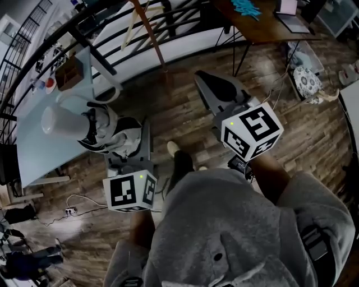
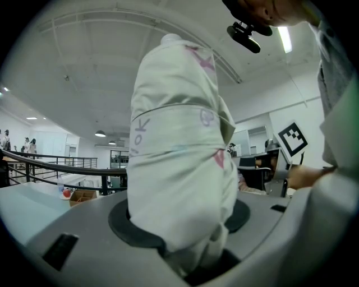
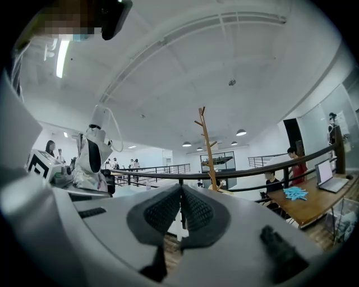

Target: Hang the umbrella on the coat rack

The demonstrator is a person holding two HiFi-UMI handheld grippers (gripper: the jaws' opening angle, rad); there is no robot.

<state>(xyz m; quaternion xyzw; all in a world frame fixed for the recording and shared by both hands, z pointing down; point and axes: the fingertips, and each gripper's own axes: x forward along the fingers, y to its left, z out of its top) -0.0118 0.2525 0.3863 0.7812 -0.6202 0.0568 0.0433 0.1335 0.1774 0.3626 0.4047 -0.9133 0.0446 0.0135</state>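
A folded white umbrella [image 2: 179,151] with black and pink print stands upright between the jaws of my left gripper [image 2: 179,227], which is shut on its lower part. In the head view the umbrella [image 1: 101,128] sits ahead of the left gripper [image 1: 115,140], over the edge of a glass table. My right gripper [image 1: 210,84] is to the right of it, held level, with its black pads pressed together on nothing [image 3: 180,210]. The wooden coat rack [image 3: 207,146] stands ahead beyond a railing, its pole [image 1: 150,31] at the top of the head view. From the right gripper the umbrella [image 3: 92,151] shows at left.
A glass table [image 1: 39,151] with a cardboard box [image 1: 68,73] is at left. A black railing [image 1: 112,39] runs in front of the rack. A wooden desk [image 1: 263,25] with a laptop [image 1: 291,17] stands at right, with people [image 3: 294,162] beside it. A power strip [image 1: 70,211] lies on the floor.
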